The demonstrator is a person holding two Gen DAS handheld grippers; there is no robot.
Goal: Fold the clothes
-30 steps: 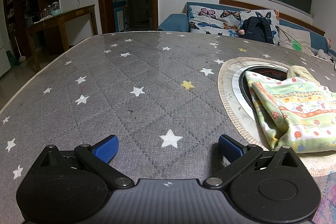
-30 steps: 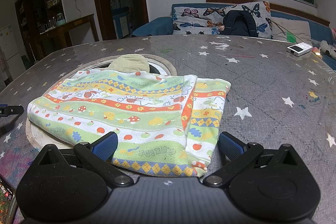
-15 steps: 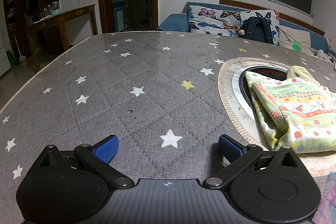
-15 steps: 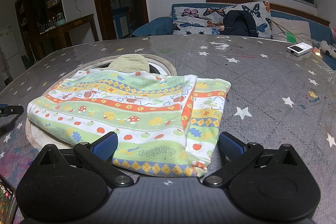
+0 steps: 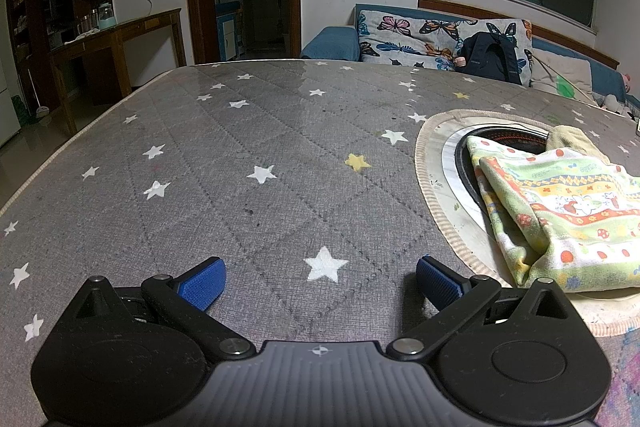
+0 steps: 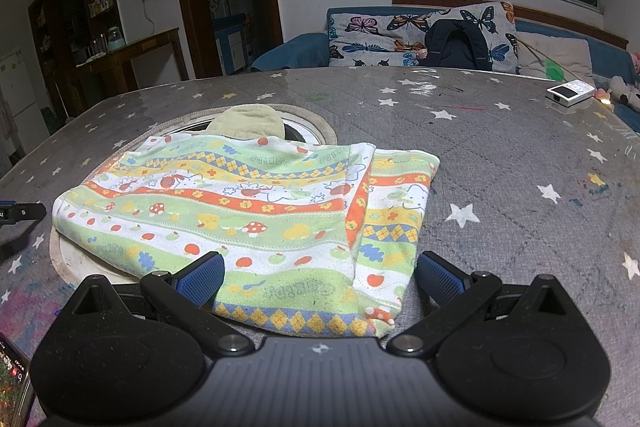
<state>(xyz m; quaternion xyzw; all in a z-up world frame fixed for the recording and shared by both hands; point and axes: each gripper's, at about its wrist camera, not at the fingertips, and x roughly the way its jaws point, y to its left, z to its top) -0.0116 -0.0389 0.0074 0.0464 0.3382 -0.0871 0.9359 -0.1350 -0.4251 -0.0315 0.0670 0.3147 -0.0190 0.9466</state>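
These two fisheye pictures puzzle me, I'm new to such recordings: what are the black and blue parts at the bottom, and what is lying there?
A person holds a two-finger gripper in each hand; a camera on each looks forward along its blue-padded fingers. One picture is from the left gripper, the other from the right gripper. Both are open and hold nothing. They are over a grey starred table cover. A colourful folded cloth lies on it, partly over a round opening, with a beige cloth behind. The task is folding clothes.

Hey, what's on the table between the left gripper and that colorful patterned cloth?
In the left wrist view, only bare gray star-print table cover and the round opening's beige rim lie between the left gripper and the patterned cloth.
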